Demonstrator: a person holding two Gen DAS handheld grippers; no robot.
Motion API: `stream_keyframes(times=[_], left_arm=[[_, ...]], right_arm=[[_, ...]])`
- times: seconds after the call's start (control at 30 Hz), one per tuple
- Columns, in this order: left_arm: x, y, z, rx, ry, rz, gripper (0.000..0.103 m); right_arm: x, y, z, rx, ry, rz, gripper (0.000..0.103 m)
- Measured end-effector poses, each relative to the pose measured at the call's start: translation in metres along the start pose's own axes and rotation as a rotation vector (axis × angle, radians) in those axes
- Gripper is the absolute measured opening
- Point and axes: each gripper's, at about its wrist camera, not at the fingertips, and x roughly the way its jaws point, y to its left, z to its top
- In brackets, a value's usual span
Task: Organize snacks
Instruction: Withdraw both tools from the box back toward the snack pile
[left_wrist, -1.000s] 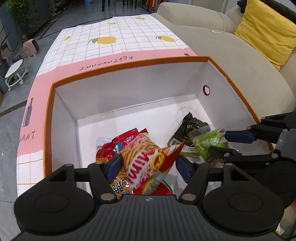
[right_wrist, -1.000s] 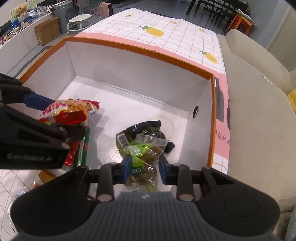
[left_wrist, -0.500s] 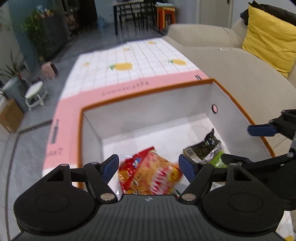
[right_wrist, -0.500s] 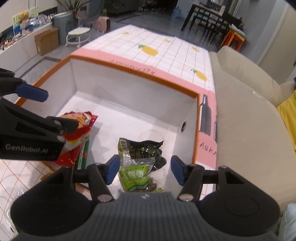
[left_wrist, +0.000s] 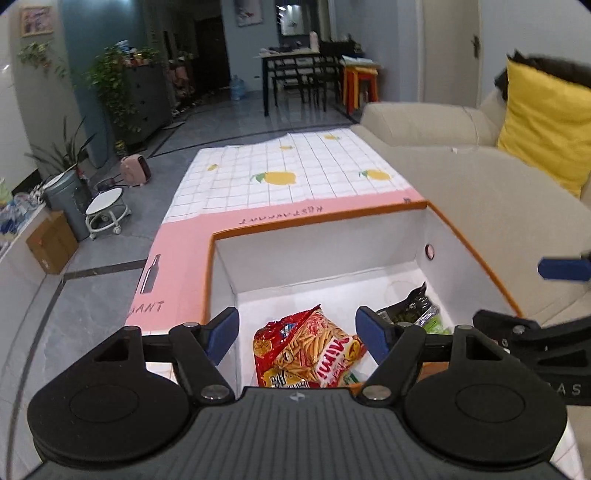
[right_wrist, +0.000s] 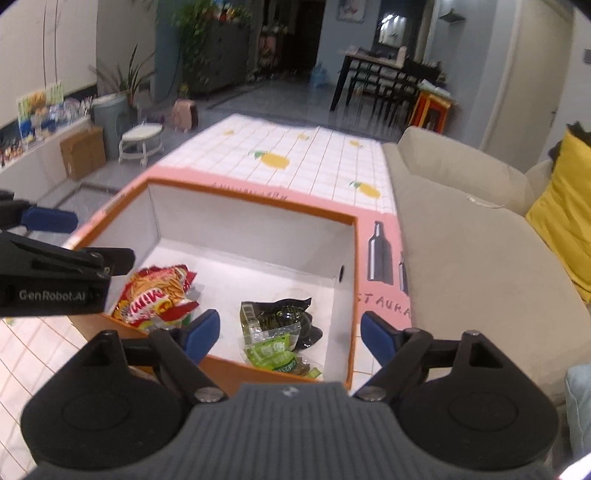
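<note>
box (right_wrist: 255, 201): red snack bag (right_wrist: 159, 295), green packet (right_wrist: 275, 354), dark packet (right_wrist: 284, 314), possibly more beneath | left gripper (left_wrist: 297, 332), right gripper (right_wrist: 288, 334): jaws wide, just reopened, empty | lemon-print tablecloth (left_wrist: 295, 177), sofa (left_wrist: 480, 206)

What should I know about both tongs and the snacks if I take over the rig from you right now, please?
Left tongs: open, holding nothing.
Right tongs: jaws have just been opening, nothing between them.
Red snack bag lies in the box on the left tongs' side; green packet and black packet lie together on the right tongs' side.
Done: these snacks are in the box.
Left: no loose snacks are visible outside it; check the table.
</note>
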Motion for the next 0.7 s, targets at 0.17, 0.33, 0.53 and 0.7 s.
stream_keyframes(times=[0.17, 0.33, 0.53, 0.7], left_arm=[[-0.033, 0.0, -0.013, 0.002, -0.053, 0.018, 0.081], [-0.059, 0.001, -0.028, -0.025, -0.061, 0.001, 0.082], [-0.075, 0.003, -0.045, -0.023, -0.019, -0.035, 0.088], [-0.078, -0.001, -0.067, -0.02, 0.041, -0.057, 0.088]], right_arm=[[-0.029, -0.001, -0.019, 0.059, -0.047, 0.008, 0.081], [-0.051, -0.003, -0.041, 0.151, -0.058, 0.027, 0.081], [-0.068, -0.002, -0.069, 0.204, -0.04, 0.02, 0.081], [-0.074, 0.005, -0.089, 0.19, -0.002, 0.041, 0.081]])
